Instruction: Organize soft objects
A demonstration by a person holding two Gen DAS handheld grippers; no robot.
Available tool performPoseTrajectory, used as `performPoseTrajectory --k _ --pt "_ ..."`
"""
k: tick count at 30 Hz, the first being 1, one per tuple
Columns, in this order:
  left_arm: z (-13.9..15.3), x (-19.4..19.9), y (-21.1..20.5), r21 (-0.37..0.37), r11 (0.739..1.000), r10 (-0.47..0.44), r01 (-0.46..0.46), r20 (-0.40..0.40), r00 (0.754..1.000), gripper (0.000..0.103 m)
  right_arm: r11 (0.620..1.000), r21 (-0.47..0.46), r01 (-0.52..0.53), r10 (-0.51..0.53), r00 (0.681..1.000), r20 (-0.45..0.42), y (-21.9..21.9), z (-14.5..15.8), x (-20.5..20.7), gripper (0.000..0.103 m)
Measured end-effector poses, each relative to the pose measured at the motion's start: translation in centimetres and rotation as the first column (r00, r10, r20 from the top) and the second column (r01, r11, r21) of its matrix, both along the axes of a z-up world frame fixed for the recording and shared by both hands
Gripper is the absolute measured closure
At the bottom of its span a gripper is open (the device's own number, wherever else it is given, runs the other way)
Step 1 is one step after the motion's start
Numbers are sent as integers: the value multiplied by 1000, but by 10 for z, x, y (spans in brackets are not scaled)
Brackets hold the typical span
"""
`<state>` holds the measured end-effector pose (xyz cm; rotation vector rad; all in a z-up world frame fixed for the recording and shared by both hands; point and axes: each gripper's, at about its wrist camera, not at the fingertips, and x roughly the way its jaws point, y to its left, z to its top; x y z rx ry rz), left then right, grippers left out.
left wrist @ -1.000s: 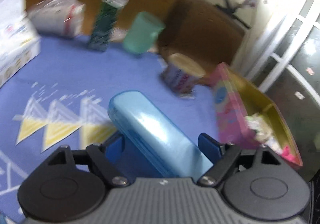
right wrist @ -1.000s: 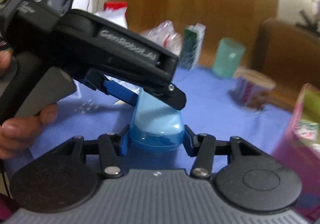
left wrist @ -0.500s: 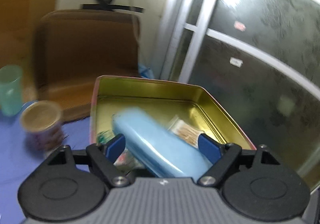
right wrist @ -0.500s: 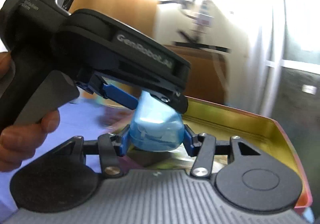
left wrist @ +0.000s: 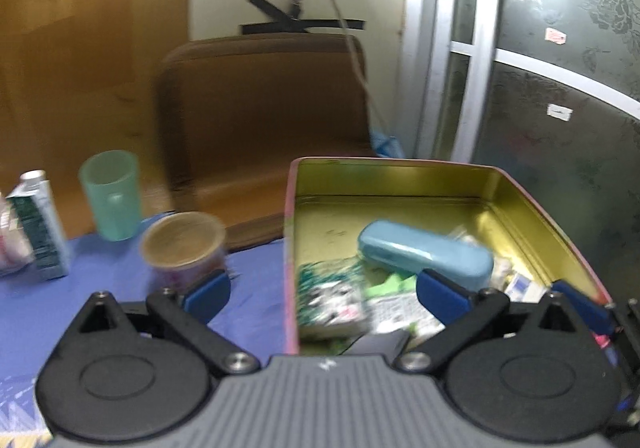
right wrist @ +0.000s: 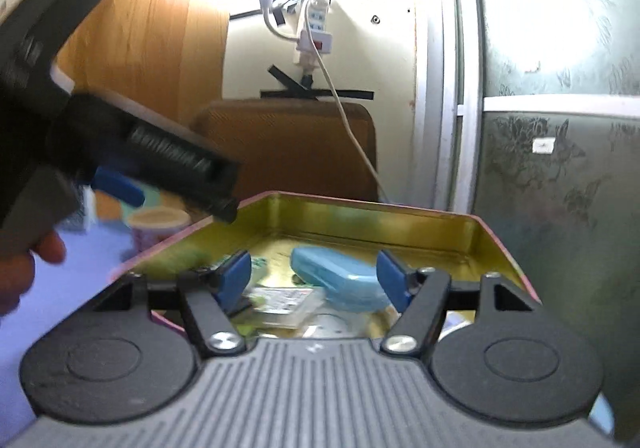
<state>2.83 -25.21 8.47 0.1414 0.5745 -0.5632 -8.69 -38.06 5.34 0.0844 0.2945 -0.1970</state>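
Both wide apart: left hand-held gripper (left wrist: 322, 294), right hand-held gripper (right wrist: 314, 280); light-blue case (left wrist: 424, 252) lying loose in gold tin (left wrist: 400, 178)

A pale green plastic cup (left wrist: 111, 195) stands upright on the blue tablecloth (left wrist: 48, 304) near the table's far edge. Just in front of it and to its right stands a small round tub (left wrist: 183, 250) with a tan lid and a purple patterned side; the right wrist view shows it too (right wrist: 159, 229). To the left of the cup stands a dark green and white carton (left wrist: 38, 226) with a silver cap. Behind the table stands a brown chair (left wrist: 264, 116). On the cream wall above it, a white power strip (right wrist: 315, 28) hangs with a white cable (right wrist: 352, 136) trailing down, and strips of black tape (left wrist: 304, 24) cross below it. At the right is a frosted, flower-patterned glass door (left wrist: 560, 96).
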Motion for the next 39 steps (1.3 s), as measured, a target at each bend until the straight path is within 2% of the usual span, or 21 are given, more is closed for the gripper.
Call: performPoseTrajectory --k 2,6,11,18,22,29,34,39 --pt "1 -6 12 7 1000 30 -30 9 1000 0 999 52 -4 3 1000 20 2 4 -9 22" --pt "1 -19 33 22 997 69 -69 17 997 0 984 177 -15 9 999 37 7 9 -17 19" --pt "-2 -38 45 67 993 98 -101 48 994 0 944 330 -27 18 999 31 18 9 -28 16" --pt "-3 -56 54 104 985 126 -138 119 985 0 940 340 -32 19 999 43 34 16 -35 16" --pt "0 -62 58 95 984 137 -153 161 977 0 946 323 -26 12 999 46 40 17 -38 16" --pt "0 -67 63 86 981 159 -176 169 973 0 952 304 -21 6 999 52 42 18 -39 15" --pt "2 -67 68 42 989 132 -139 133 982 0 954 299 -21 6 999 49 42 17 -39 14" --pt "1 -67 65 67 984 154 -165 148 977 0 955 297 -15 -1 999 53 41 17 -40 13"
